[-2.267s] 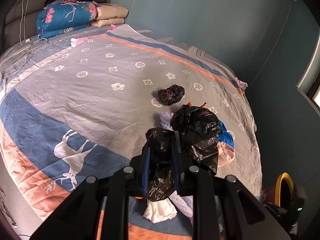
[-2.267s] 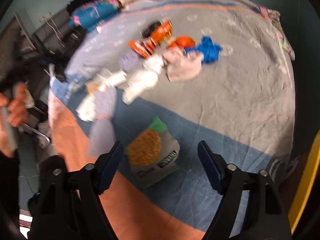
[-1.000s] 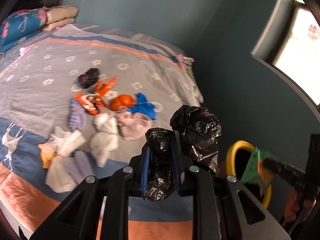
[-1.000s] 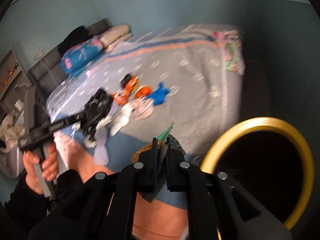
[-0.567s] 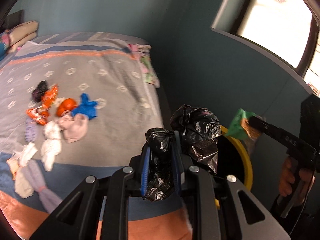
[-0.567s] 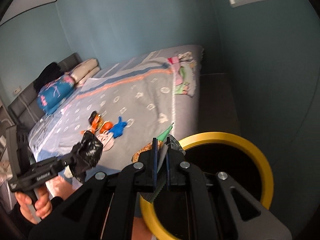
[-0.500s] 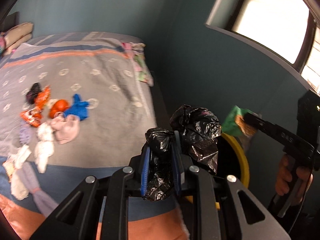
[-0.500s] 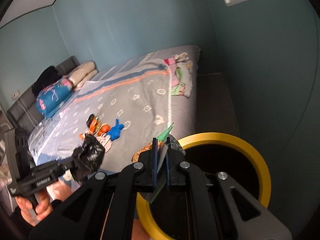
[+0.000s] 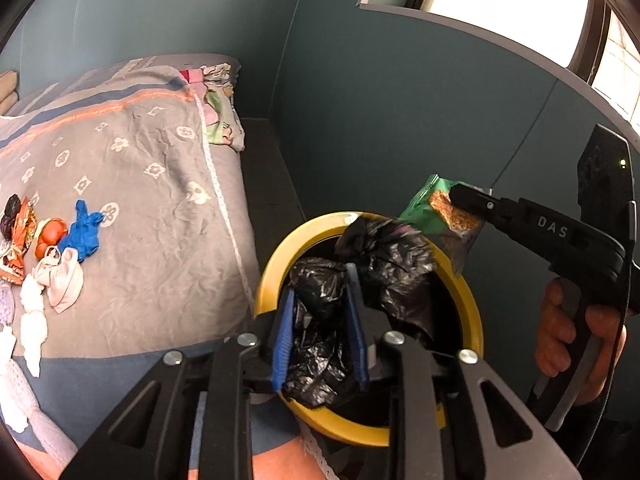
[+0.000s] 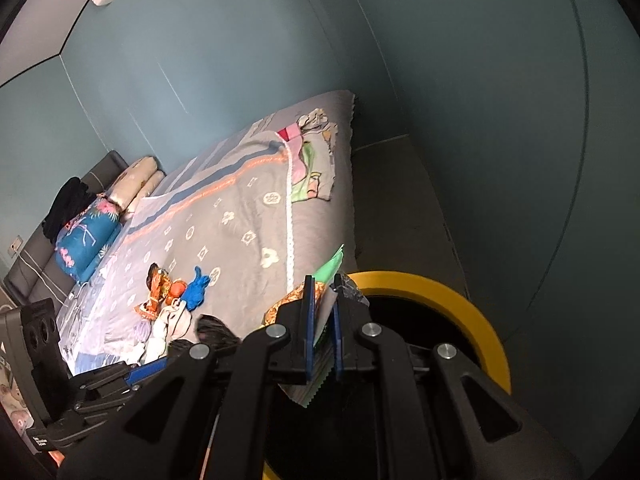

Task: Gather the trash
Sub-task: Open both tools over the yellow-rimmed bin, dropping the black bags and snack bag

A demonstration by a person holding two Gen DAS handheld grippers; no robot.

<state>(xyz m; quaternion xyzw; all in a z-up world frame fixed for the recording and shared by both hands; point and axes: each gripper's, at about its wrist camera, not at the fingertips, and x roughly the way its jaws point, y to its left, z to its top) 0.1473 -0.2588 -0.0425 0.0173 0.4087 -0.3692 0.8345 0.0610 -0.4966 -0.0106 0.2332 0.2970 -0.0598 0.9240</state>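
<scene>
Left wrist: left tool (image 9: 320, 300) clamps black bag (image 9: 384, 264) over bin (image 9: 474, 312).

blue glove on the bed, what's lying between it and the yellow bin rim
Only bare grey bedsheet lies between the blue glove and the yellow bin rim, down to the bed's edge; the left wrist view shows it.

bin (image 9: 472, 312) interior dark, pillows (image 9: 6, 88) cropped
</scene>
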